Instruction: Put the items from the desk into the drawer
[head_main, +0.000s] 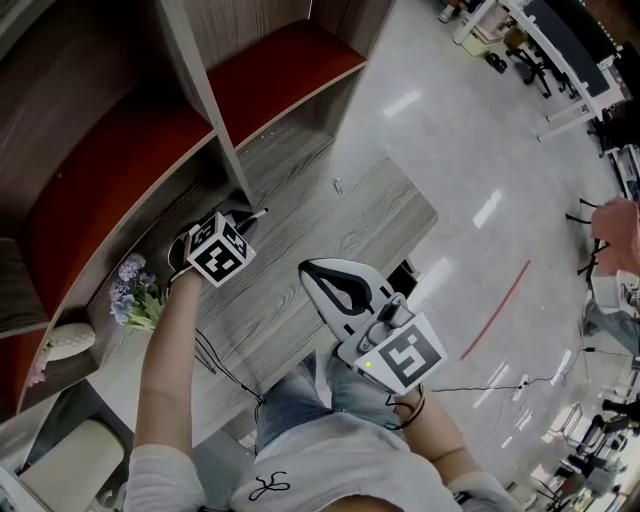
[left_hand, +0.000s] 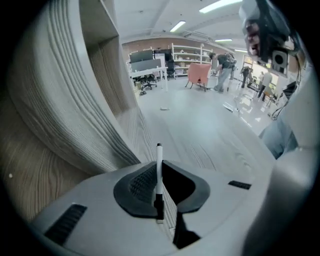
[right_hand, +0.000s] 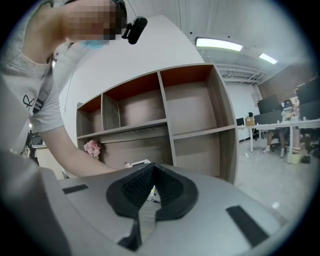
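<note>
A white marker with a black cap (left_hand: 159, 157) stands upright between the jaws of my left gripper (left_hand: 161, 187), which is shut on it. In the head view the left gripper (head_main: 243, 222) sits low over the back of the grey wood desk (head_main: 340, 220), by the shelf's foot. A small white item (head_main: 337, 186) lies farther along the desk, also seen as a small white item (left_hand: 164, 108) ahead of the marker. My right gripper (head_main: 308, 270) hovers over the desk's front part, its jaws shut with nothing between them; in its own view the right gripper (right_hand: 149, 194) faces the shelving.
A wooden shelf unit with red back panels (head_main: 130, 150) rises behind the desk. Artificial flowers (head_main: 135, 293) stand at the desk's left end. A thin black cable (head_main: 215, 360) trails across the desk. A dark opening (head_main: 404, 270) shows below the desk's front edge.
</note>
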